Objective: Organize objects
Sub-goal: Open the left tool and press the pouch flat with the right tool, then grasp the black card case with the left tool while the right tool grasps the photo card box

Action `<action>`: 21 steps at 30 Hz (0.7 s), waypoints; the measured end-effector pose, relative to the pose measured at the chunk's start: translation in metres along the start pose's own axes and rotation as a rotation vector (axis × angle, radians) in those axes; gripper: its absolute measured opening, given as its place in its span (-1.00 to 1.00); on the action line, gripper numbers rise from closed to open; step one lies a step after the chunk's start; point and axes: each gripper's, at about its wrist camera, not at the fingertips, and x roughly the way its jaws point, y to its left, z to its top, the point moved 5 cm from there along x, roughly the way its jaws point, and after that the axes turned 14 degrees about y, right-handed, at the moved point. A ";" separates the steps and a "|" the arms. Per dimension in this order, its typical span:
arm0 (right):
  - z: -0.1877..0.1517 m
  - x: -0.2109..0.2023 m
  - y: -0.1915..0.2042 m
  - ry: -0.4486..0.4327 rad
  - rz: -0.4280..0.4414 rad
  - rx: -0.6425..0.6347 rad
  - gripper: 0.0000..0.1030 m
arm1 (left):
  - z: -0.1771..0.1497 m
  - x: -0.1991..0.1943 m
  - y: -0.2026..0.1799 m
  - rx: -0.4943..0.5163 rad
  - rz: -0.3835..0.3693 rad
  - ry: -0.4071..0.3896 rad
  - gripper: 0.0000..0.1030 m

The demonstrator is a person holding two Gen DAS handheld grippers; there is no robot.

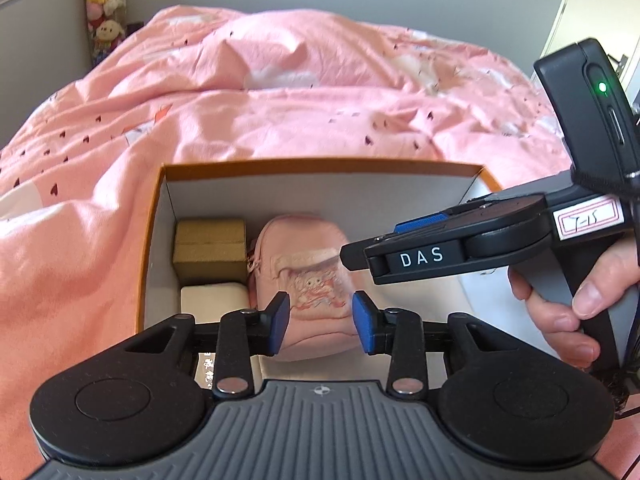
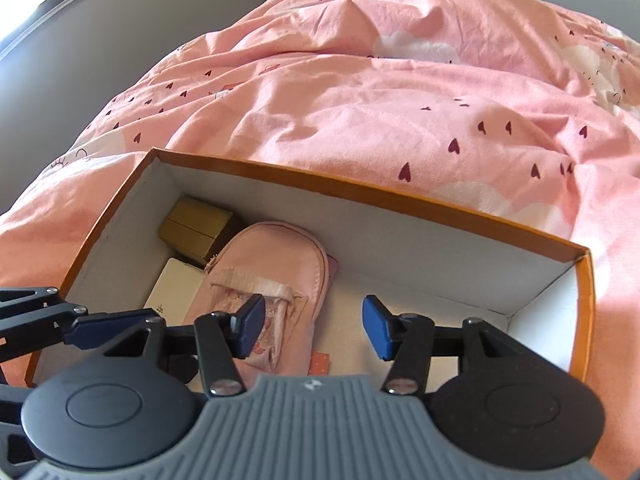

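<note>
An orange-rimmed cardboard box (image 1: 320, 164) with white inner walls sits on the bed; it also shows in the right wrist view (image 2: 400, 196). Inside lie a pink pouch (image 1: 308, 280) (image 2: 272, 264), a gold box (image 1: 210, 250) (image 2: 194, 228) and a cream box (image 1: 214, 298) (image 2: 176, 288) at the left end. My left gripper (image 1: 320, 322) is open and empty, hovering above the pouch. My right gripper (image 2: 314, 326) is open and empty over the box's middle; it shows from the side in the left wrist view (image 1: 400, 248). The left gripper's arm (image 2: 60, 320) enters the right view.
A rumpled pink duvet (image 1: 280, 100) with small heart prints surrounds the box. Plush toys (image 1: 105, 12) stand in the far corner by a grey wall. A small orange card (image 2: 320, 362) lies on the box floor beside the pouch. The box's right half (image 2: 460, 292) is bare.
</note>
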 end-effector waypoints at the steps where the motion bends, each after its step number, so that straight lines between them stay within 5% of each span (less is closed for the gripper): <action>1: -0.002 -0.007 0.001 -0.021 -0.011 0.000 0.12 | -0.001 -0.006 -0.002 0.003 0.001 -0.015 -0.10; 13: -0.066 -0.089 0.024 -0.235 -0.060 0.000 0.13 | -0.029 -0.065 -0.013 0.034 -0.032 -0.125 -0.01; 21: -0.135 -0.117 0.037 -0.238 -0.072 0.039 0.25 | -0.074 -0.084 -0.015 0.030 -0.137 -0.046 -0.01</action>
